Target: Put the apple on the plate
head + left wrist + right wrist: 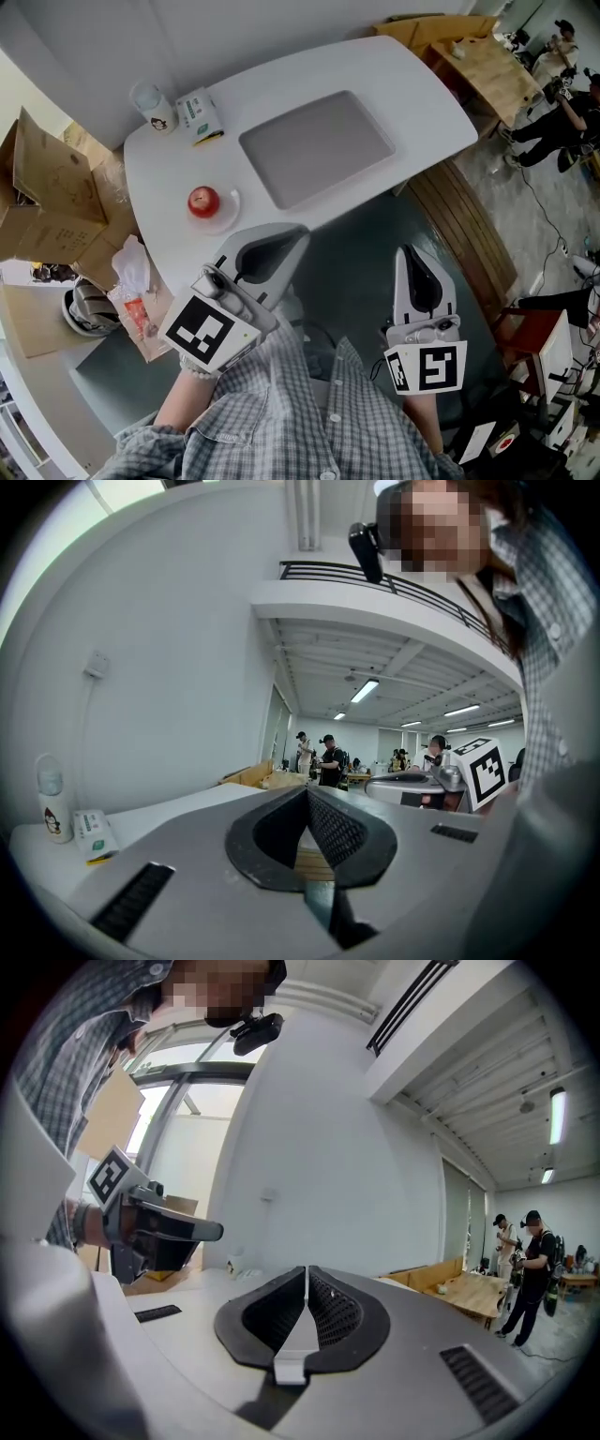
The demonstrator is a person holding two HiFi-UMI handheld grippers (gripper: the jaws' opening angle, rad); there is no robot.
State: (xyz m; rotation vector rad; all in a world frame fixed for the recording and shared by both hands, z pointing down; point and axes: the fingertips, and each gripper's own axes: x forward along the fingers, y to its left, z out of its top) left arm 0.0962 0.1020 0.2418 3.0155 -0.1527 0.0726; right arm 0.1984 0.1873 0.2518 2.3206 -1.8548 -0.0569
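A red apple [203,200] sits on a small white plate [227,215] near the left front edge of the white table [412,94]. My left gripper [296,232] is held level just off the table's front edge, right of the plate and apart from it, jaws shut with nothing between them [306,791]. My right gripper [406,250] hangs further right over the floor, also shut and holding nothing [307,1270]. Neither gripper view shows the apple. The left gripper [155,1232] shows in the right gripper view.
A grey tray [317,145] lies in the table's middle. A white bottle [153,105] and a green-and-white carton [199,114] stand at the back left. Cardboard boxes [47,187] and bags crowd the floor on the left. People stand at a wooden bench [487,66] far right.
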